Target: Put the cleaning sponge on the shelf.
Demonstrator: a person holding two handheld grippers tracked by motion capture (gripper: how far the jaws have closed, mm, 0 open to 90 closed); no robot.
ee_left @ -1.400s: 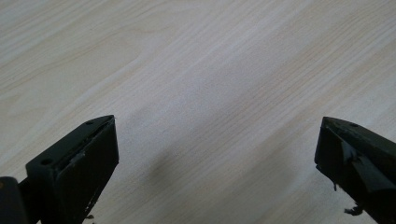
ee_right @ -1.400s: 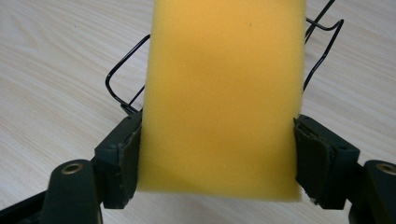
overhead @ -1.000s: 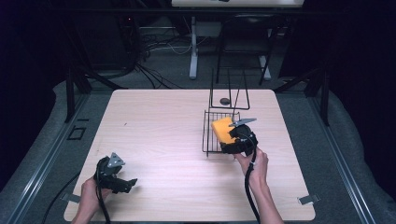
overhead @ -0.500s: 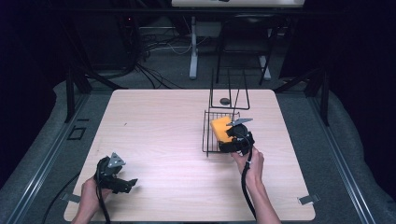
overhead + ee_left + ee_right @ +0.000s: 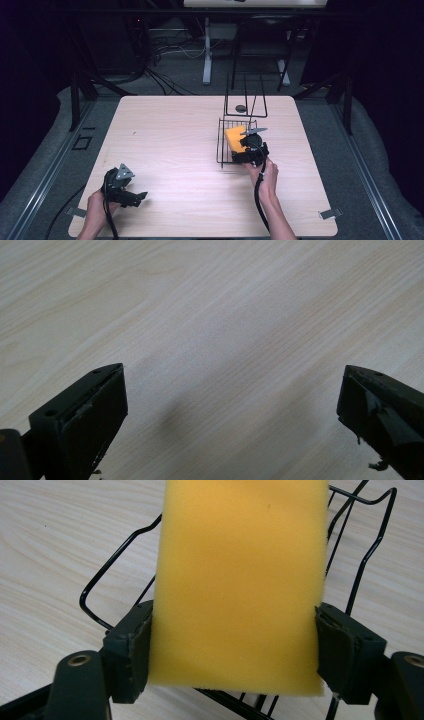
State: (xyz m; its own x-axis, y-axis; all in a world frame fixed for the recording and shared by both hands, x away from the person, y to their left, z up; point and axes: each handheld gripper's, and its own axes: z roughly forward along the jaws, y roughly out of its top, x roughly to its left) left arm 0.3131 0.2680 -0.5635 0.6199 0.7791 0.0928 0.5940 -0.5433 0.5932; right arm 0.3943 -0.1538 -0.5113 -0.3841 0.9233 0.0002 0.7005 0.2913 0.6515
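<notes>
Claw first: your left claw (image 5: 131, 196) rests low over the near left part of the table (image 5: 170, 135), jaws spread wide with nothing but bare wood grain between them, as the left gripper view shows. Your left hand (image 5: 97, 205) grips it from behind.

Moving right, your right claw (image 5: 243, 148) is clamped on the yellow sponge (image 5: 240, 585), a pad pressed against each side of it. In the high view the sponge sits over the black wire basket (image 5: 223, 145), which stands right of the table's middle; whether it touches the basket floor cannot be told. Your right hand (image 5: 266, 175) is just nearer than the basket.

Beyond the basket stands a tall wire frame (image 5: 245, 97), with a small dark round thing (image 5: 241, 107) on the table at its foot.
</notes>
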